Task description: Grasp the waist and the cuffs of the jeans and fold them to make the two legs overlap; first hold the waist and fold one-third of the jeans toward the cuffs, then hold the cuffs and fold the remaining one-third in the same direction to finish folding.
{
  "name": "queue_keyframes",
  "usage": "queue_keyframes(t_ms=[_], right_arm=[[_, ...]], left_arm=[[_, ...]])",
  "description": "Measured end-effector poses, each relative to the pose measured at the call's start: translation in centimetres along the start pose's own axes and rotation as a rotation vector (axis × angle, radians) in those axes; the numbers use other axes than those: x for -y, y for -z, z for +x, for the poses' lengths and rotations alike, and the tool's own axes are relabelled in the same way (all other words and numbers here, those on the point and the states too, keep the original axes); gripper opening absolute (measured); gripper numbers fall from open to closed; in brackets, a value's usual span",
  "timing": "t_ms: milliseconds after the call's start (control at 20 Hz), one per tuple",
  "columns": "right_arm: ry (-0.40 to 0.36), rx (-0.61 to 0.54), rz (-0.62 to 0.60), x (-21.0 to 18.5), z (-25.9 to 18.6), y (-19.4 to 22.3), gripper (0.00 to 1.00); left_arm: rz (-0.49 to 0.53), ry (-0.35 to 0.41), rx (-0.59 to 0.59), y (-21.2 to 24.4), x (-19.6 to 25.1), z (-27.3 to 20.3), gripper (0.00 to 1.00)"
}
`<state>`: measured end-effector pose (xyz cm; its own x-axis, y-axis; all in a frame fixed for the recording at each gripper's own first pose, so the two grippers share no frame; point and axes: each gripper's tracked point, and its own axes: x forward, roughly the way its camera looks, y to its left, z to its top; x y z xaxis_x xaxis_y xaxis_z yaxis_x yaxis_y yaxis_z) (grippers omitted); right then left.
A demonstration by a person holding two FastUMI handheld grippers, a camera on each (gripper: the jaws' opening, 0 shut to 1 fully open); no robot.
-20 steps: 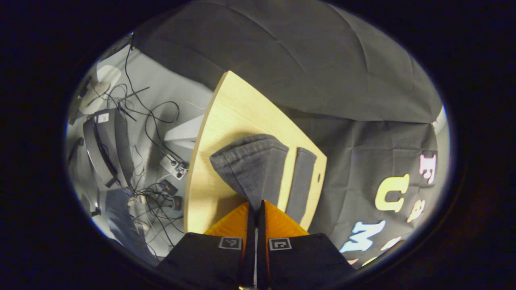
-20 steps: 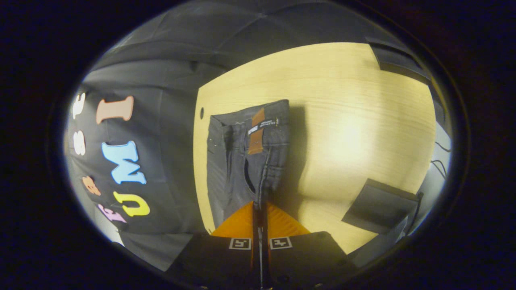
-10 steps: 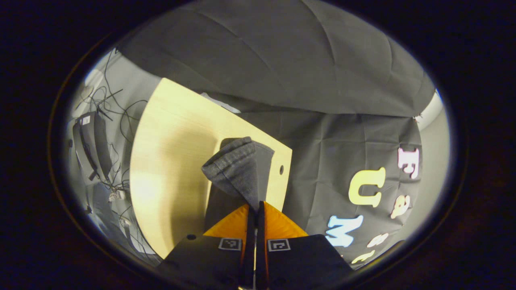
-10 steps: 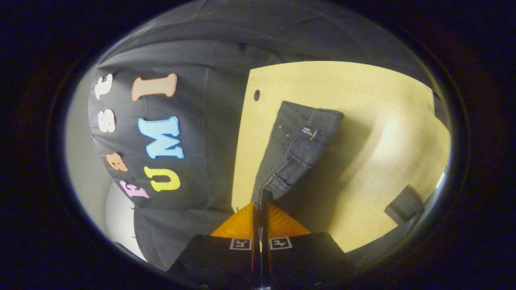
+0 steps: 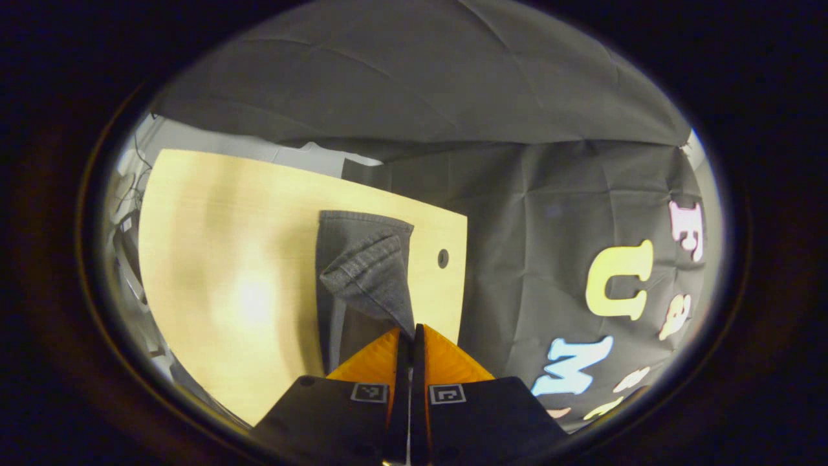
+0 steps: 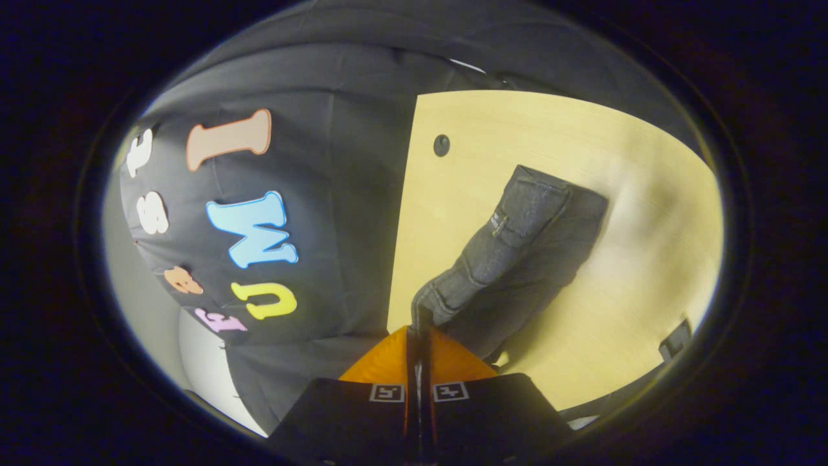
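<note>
Dark grey jeans lie on the light wooden table near its edge by the black cloth. In the left gripper view my left gripper is shut on a cuff, which rises from the table to my fingers and drapes over the leg beneath. In the right gripper view my right gripper is shut on the waist of the jeans, lifted and folded over the other half, a small label showing on the band.
A small round hole sits in the table near the jeans, also seen as the hole in the right gripper view. The black cloth wall hangs just past the table edge. Bare tabletop stretches away on the other side.
Both grippers have swung across toward the cloth-side table edge, carrying the raised cuff and waist over the lower leg. The floor clutter has left the left gripper view.
</note>
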<state>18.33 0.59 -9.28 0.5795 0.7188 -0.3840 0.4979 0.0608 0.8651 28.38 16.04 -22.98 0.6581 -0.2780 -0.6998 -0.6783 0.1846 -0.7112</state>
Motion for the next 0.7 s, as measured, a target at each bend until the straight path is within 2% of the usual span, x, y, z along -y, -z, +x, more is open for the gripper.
queue_keyframes(t_ms=[200,400,700], right_arm=[[0.106,0.046,0.002,0.5,6.4,-3.2,0.01],[0.231,0.099,-0.047,3.2,13.8,-5.9,0.01],[0.272,0.166,-0.136,7.1,20.3,-7.7,0.01]], left_arm=[[0.041,-0.072,-0.035,-1.6,1.3,8.4,0.1],[0.096,-0.145,-0.055,-2.7,0.5,15.3,0.1],[0.223,-0.184,-0.091,-3.3,0.1,21.3,0.1]])
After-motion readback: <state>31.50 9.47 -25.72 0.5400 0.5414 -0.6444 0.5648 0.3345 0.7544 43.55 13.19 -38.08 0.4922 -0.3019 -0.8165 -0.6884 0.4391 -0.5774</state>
